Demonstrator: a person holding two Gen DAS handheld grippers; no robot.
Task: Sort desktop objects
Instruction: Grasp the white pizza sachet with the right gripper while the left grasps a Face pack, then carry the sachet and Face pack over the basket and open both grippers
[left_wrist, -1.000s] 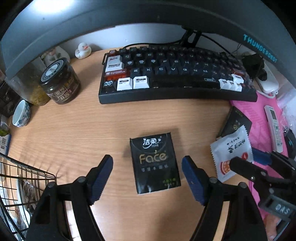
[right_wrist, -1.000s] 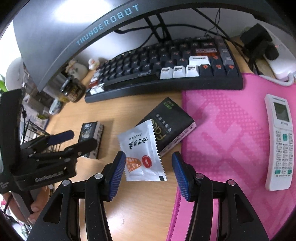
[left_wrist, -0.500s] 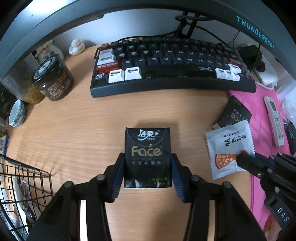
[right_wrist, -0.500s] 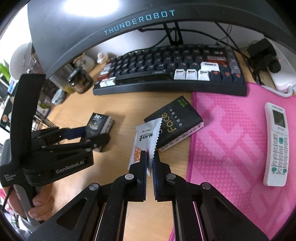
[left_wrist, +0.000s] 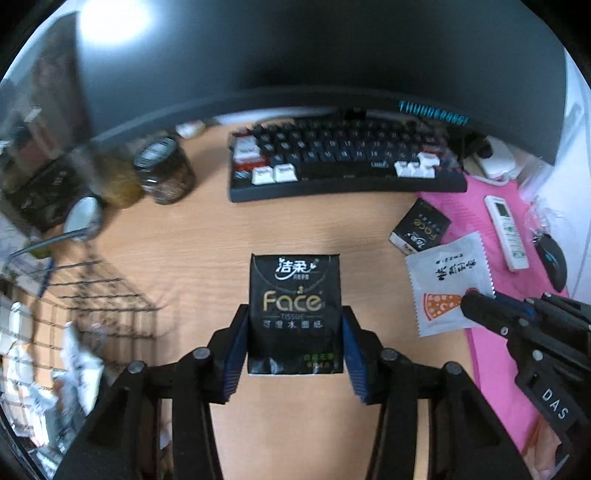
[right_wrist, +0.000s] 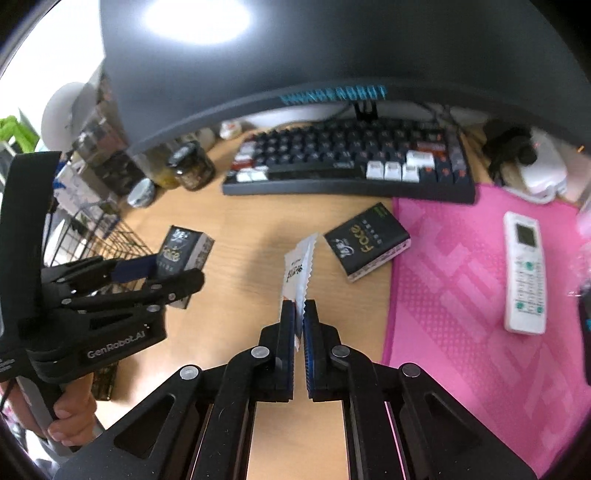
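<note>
A black tissue pack (left_wrist: 294, 312) printed "Face" in gold is sitting upright at the centre of the left wrist frame, squeezed at both sides. A white sachet (right_wrist: 299, 267) with a serrated edge and pizza print is standing edge-on at the middle of the right wrist frame. A second black tissue pack (right_wrist: 367, 242) is lying flat on the desk, right of centre there.

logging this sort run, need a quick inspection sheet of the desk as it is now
surface: wooden desk, pink mat at its right.
job's things: tissue pack and white sachet, both held; second tissue pack on the desk; wire basket at left.
clutter: keyboard, jar, remote, mouse.
grippers: left gripper shut on the tissue pack; right gripper shut on the sachet.
cables: dark cables behind the keyboard, blurred.
surroundings: monitor above.
</note>
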